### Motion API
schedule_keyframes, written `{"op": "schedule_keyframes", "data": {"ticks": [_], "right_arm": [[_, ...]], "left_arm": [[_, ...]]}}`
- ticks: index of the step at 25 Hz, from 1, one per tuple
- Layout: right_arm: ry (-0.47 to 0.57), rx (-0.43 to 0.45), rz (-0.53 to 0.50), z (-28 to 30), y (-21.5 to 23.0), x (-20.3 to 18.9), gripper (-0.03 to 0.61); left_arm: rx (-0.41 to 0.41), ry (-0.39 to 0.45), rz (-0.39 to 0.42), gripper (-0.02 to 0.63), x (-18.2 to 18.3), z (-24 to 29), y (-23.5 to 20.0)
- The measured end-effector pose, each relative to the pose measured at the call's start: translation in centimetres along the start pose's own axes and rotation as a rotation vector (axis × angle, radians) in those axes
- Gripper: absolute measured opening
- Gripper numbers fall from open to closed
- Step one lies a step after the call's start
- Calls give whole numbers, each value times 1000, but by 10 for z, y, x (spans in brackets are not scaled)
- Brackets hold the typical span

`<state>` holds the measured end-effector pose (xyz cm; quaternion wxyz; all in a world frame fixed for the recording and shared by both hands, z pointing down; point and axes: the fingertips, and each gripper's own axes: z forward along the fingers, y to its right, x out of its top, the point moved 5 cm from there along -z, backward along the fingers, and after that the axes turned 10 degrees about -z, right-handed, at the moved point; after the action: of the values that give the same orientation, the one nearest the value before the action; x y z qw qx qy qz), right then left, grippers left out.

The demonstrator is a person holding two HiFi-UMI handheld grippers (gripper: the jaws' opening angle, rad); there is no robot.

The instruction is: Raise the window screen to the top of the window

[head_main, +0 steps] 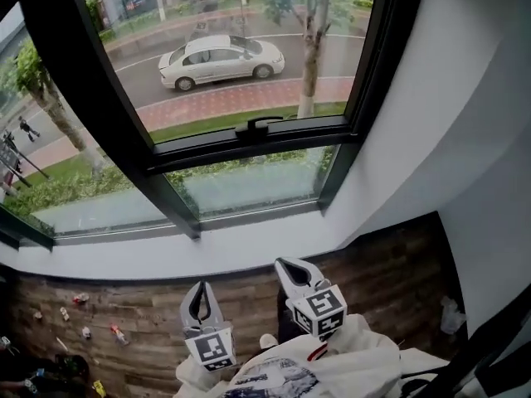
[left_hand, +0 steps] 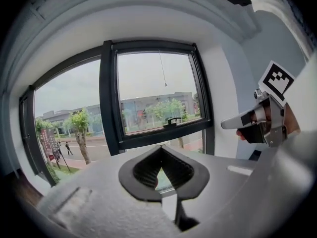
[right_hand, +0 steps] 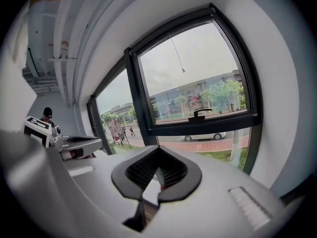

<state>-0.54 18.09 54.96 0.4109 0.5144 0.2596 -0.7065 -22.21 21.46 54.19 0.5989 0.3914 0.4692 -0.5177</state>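
your left gripper [head_main: 202, 293] and right gripper [head_main: 290, 268] sit closed and empty short of the window [head_main: 249, 142]; its pane [left_hand: 143, 83] shows only a hanging cord [left_hand: 162, 69], so confirm the screen's height.

We see a matt black window frame [head_main: 249, 143], glossy clear glass [head_main: 249, 98], a rough wood-grain floor [head_main: 149, 305] and a smooth white wall [head_main: 431, 139].

small scraps [head_main: 119, 333] on wood floor [head_main: 158, 309]

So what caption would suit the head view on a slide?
Left gripper and right gripper, both shut and empty, point at a black-framed window overlooking a white car.
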Motion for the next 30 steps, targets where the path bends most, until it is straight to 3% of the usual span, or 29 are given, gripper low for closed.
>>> {"op": "schedule_keyframes", "data": {"ticks": [4, 8, 19, 30], "right_arm": [[-5, -25, -40, -33, -37, -1, 5], [-17, -51, -109, -55, -46, 4, 3], [-40, -125, -78, -79, -14, -7, 3], [-42, -133, -78, -93, 6, -13, 3]], "left_arm": [[-23, 29, -3, 2, 1, -38, 1], [-46, 48, -4, 2, 6, -50, 10], [-49, 35, 16, 2, 2, -39, 33], [-53, 37, 42, 2, 6, -41, 56]]}}
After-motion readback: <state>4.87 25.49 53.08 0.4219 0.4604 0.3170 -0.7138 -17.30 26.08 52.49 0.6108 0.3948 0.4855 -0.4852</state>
